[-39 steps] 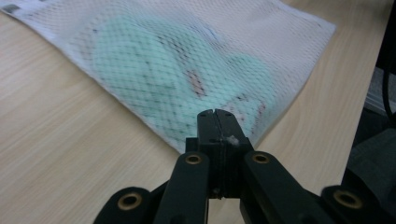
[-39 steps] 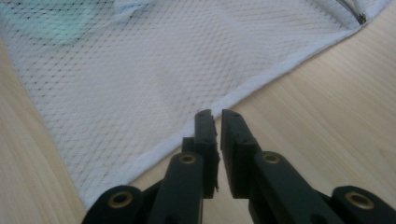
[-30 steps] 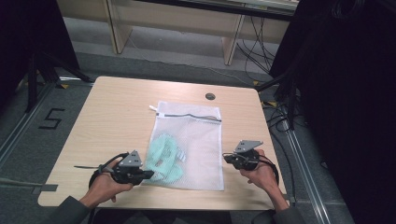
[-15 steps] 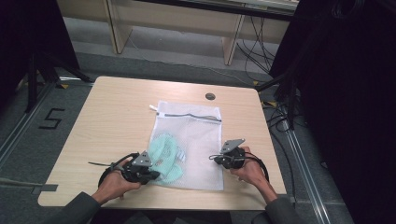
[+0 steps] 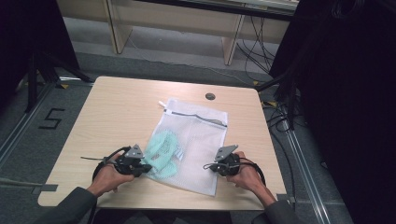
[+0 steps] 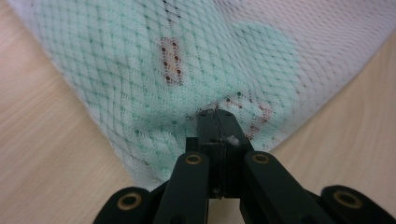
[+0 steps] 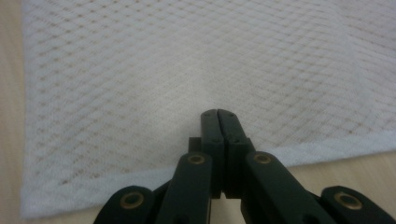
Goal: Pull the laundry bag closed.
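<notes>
Right now the left tool (image 6: 217, 114) is clenched, its two black jaws pressed flat together with nothing visibly pinched between them; the tips rest at the near left corner of the mesh bag (image 6: 140, 70). Just ahead of those tips, under the netting, lies the mint cloth (image 6: 261, 70), so the bulk of the load sits directly forward of this tool and slightly to its right. Small red-brown marks show through the mesh there, too broken up to read as letters.

The right tool (image 7: 218, 113) is clenched too, jaws meeting along their whole length, empty as far as I can tell. Its tips sit just past the bag's hemmed near edge (image 7: 322, 147), over plain white netting with bare desk showing through.

From above, the left tool (image 5: 140, 167) and the right tool (image 5: 211, 166) flank the bag's (image 5: 201, 135) near end, one at each corner, hands behind them. The bag's long axis runs away from both tools toward the far side of the desk (image 5: 121, 102), tilted a little rightward, ending in a dark zipper strip (image 5: 196, 115). The cloth (image 5: 161, 154) is bunched at the left, so the left hand is nearer to it; the right faces an empty half. Any lift from these corners would likely hang heavier on the left.

No brand or label is legible; a "5" (image 5: 51, 119) is marked on the floor, far left.
</notes>
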Motion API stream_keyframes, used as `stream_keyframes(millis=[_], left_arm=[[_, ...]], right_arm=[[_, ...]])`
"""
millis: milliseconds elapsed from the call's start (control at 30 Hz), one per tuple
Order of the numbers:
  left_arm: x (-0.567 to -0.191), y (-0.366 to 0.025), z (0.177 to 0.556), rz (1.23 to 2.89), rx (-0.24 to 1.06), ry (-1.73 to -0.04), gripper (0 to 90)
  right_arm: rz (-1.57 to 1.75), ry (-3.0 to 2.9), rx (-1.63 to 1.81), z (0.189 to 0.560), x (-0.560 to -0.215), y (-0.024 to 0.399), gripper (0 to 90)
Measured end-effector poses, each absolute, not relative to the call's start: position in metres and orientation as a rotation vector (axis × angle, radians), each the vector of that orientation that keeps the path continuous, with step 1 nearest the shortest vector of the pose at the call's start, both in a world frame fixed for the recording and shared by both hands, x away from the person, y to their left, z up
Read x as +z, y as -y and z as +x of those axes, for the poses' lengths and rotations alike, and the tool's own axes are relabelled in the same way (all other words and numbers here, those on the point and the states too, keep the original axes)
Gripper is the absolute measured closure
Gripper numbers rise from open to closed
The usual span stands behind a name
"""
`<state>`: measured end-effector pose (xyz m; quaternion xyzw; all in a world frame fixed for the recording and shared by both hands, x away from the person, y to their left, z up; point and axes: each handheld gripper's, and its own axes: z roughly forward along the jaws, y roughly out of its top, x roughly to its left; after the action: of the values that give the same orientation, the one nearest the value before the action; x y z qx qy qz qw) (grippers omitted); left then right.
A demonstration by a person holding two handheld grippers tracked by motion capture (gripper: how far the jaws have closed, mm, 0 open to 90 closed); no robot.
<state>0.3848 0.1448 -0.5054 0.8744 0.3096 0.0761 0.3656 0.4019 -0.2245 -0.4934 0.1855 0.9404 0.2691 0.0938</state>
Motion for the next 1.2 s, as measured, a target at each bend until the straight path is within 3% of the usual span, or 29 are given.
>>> stream_keyframes(millis=[533, 1200], left_arm=[[-0.505, -0.171, 0.430, 2.236, 0.278, -0.891, 89.6], [-0.505, -0.170, 0.475, 2.244, 0.414, -0.944, 89.4]], right_arm=[[0.409, -2.861, 0.818, 0.385, -0.493, 0.185, 90.0], [0.227, -2.940, 0.830, 0.379, -0.494, 0.109, 90.0]])
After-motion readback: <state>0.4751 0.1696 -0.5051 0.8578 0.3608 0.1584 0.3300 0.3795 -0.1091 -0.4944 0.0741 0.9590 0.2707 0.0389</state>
